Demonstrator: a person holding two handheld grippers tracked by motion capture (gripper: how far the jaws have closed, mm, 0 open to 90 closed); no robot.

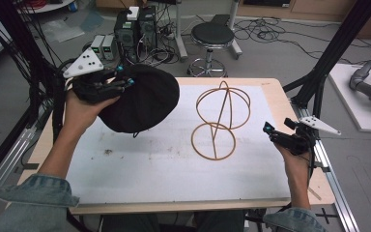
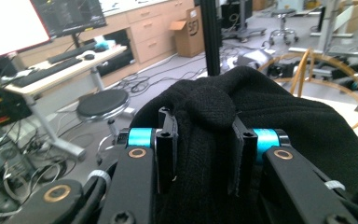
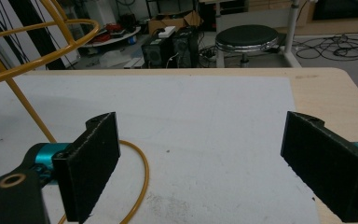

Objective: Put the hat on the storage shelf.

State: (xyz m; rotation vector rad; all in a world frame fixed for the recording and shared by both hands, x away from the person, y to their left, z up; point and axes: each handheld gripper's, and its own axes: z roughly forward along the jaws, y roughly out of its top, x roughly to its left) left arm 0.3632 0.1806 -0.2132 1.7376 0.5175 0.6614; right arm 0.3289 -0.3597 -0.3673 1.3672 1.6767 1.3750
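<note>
Between the left tool's (image 2: 204,144) pinching jaws, black knit hat (image 1: 142,99) hangs ready for the wire stand (image 1: 221,121); right tool (image 3: 205,163) waits wide open, empty.

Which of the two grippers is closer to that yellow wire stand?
Right. The right gripper hovers open just beside the wire stand's base ring; the left gripper is across the table, clamped on the black hat.

A black knitted hat (image 1: 142,99) hangs bunched and lifted off the table in the upper left of the high view, a fold of its fabric pinched. The left gripper view shows its ribbed knit at centre frame.
</note>
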